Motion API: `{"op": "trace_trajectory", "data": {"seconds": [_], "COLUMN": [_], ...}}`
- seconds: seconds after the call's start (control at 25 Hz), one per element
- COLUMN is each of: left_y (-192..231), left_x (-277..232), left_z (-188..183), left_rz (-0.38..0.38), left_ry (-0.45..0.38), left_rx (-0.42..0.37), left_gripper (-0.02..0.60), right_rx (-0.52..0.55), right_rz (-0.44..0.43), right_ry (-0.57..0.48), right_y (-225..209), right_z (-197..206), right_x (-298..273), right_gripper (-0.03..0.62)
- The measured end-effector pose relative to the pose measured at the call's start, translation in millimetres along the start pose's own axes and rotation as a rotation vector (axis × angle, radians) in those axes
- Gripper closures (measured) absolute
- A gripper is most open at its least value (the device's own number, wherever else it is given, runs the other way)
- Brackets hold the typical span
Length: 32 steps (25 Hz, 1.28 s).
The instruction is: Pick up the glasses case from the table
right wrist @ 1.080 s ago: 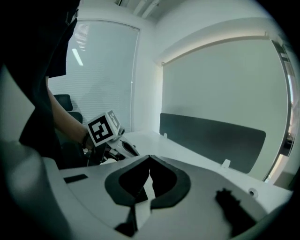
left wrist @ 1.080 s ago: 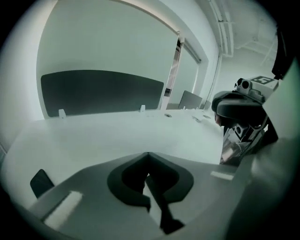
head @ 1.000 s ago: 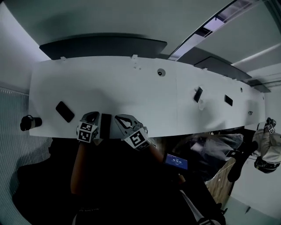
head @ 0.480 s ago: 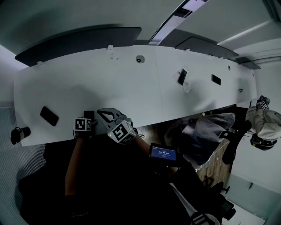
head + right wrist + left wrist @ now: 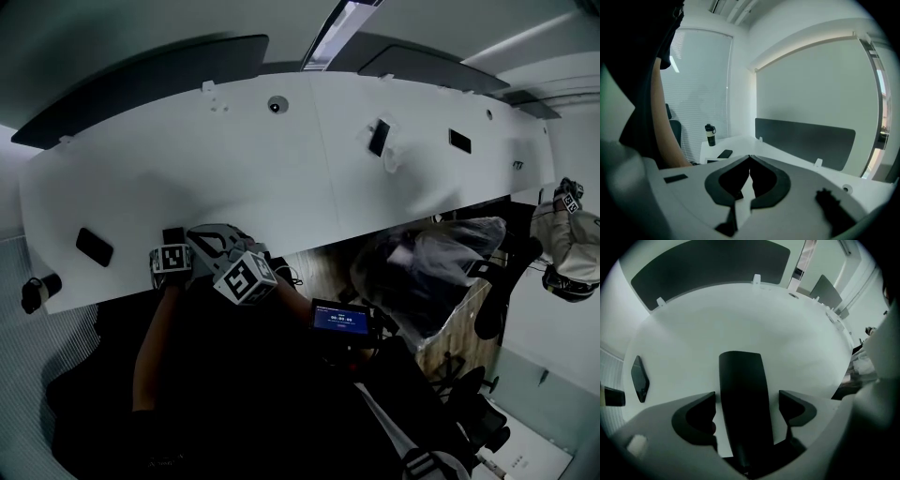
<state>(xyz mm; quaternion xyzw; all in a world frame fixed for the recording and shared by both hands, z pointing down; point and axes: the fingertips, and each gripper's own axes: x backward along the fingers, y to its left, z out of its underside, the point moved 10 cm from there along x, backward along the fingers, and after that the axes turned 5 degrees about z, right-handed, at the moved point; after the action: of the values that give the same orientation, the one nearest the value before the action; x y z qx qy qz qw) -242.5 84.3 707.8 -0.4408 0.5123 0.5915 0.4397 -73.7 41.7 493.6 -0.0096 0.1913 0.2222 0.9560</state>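
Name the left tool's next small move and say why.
Probably finish the squeeze on the glasses case. The left tool points down at the white table. Its jaws are closing with the case between them, but table shows between the case and each jaw, so nothing is gripped yet.

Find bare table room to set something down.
Bare: the wide middle of the table, between the glasses case and the dark divider panel. Crowded: the front-left edge, where the glasses case and a phone lie.
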Motion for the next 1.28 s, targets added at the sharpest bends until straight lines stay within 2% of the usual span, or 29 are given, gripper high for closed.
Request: {"op": "trace_trajectory", "data": {"seconds": [0.16, 0.24, 0.32, 0.4, 0.56, 0.72, 0.84, 0.92, 1.0, 1.12, 1.2, 1.28], "left_y": [-12, -11, -9, -9, -9, -9, 5, 8, 13, 26, 35, 40], "left_x": [4, -1, -3, -2, 0, 6, 16, 20, 26, 44, 64, 90], "left_z": [1, -3, -6, -6, -4, -4, -7, -3, -3, -9, -17, -29], "left_rz": [0.021, -0.009, -0.040, -0.039, -0.024, 0.031, 0.020, 0.072, 0.132, 0.213, 0.290, 0.388], "left_ry": [0.021, 0.021, 0.022, 0.028, 0.021, -0.005, -0.070, -0.084, -0.135, -0.271, -0.404, -0.567], "left_rx": [0.056, 0.033, 0.004, -0.003, 0.004, 0.021, 0.014, 0.049, 0.093, 0.198, 0.293, 0.350], "left_gripper": [0.158, 0.161, 0.192, 0.216, 0.282, 0.289, 0.291, 0.291, 0.291, 0.291, 0.291, 0.291], "right_rx": [-0.012, -0.017, -0.020, -0.020, -0.011, 0.001, 0.007, 0.007, -0.007, -0.039, -0.037, -0.014], "right_rz": [0.006, 0.008, 0.007, 0.002, -0.013, -0.023, -0.027, -0.029, -0.021, -0.004, 0.011, 0.037], "right_ry": [-0.006, -0.002, -0.003, -0.006, -0.010, -0.008, -0.004, -0.001, -0.005, -0.004, -0.022, -0.052], "right_y": [-10, -14, -16, -18, -19, -19, -18, -18, -18, -18, -18, -19], "right_z": [5, 8, 8, 8, 6, 4, 3, 4, 4, 3, 0, -5], "right_x": [9, 11, 10, 8, 4, 0, -2, -3, -4, -6, -6, -4], "right_gripper": [0.585, 0.585, 0.585, 0.585, 0.585, 0.585, 0.585, 0.585, 0.585, 0.585, 0.585, 0.585]}}
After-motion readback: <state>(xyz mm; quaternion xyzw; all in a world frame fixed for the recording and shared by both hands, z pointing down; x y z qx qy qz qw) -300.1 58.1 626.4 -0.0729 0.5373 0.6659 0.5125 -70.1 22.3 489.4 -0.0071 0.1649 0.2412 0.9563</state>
